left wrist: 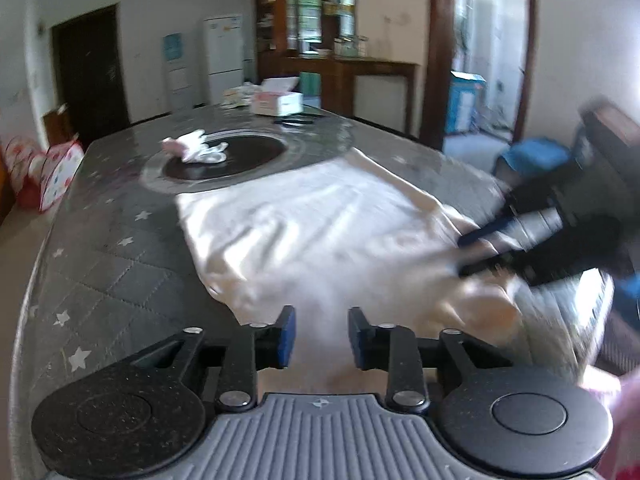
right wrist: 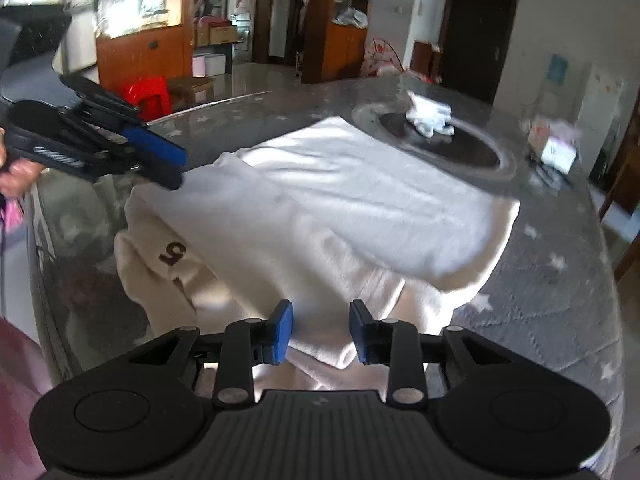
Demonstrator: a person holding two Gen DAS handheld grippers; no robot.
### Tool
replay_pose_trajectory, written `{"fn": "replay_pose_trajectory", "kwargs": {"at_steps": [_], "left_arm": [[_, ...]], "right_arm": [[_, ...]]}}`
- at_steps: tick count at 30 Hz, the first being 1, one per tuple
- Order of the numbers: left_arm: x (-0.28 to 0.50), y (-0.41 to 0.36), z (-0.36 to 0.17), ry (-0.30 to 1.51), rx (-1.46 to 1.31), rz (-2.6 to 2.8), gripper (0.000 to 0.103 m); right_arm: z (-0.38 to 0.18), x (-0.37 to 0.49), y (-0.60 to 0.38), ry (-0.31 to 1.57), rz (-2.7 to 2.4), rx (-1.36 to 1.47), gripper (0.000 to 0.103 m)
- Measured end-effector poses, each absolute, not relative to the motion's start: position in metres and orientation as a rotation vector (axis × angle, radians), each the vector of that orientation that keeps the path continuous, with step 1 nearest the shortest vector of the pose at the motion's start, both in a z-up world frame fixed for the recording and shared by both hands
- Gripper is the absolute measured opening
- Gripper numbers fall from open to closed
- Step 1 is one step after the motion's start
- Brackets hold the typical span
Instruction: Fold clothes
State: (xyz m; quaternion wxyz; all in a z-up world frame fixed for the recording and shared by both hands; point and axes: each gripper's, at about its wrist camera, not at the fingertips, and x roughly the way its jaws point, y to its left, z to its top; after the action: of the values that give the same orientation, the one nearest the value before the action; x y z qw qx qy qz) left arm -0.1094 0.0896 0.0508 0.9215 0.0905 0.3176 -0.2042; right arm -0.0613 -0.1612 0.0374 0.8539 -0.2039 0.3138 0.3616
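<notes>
Across the near half of the counter lies the white garment, one half already folded over the other, its far edge touching the round glass turntable. Both grippers hover at its near edge: the left gripper and right gripper each stand partly open with nothing between the pads, likely having let go so the fold can settle flat.

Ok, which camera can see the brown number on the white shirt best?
The right wrist view. There the white shirt lies sharp and the brown number shows on its folded part near the table edge. The left wrist view shows the same shirt, but blurred, and no number can be made out.
</notes>
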Motion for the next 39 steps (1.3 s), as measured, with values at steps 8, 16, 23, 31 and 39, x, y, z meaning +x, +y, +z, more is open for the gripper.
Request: {"fn": "replay_pose_trajectory", "kwargs": {"at_steps": [8,16,23,31,39], "left_arm": [[-0.145,0.071,0.042,0.645,0.377,-0.487,0.045],[-0.152,0.041,0.020,0.580,0.528,-0.512,0.045],[-0.145,0.033,0.019,0.526,0.534,-0.526,0.017],[-0.119,0.048,0.046,0.505,0.377,-0.514,0.010],[-0.092,0.059,0.058,0.524,0.269,-0.526,0.010]], "right_arm": [[0.033,-0.067,-0.159,0.647,0.756,-0.433,0.035],[0.050,-0.083,-0.169,0.626,0.757,-0.459,0.040],[0.052,-0.106,-0.176,0.610,0.780,-0.568,0.052],[0.045,-0.124,-0.166,0.516,0.839,-0.710,0.061],[0.025,-0.098,-0.151,0.486,0.828,-0.680,0.051]]}}
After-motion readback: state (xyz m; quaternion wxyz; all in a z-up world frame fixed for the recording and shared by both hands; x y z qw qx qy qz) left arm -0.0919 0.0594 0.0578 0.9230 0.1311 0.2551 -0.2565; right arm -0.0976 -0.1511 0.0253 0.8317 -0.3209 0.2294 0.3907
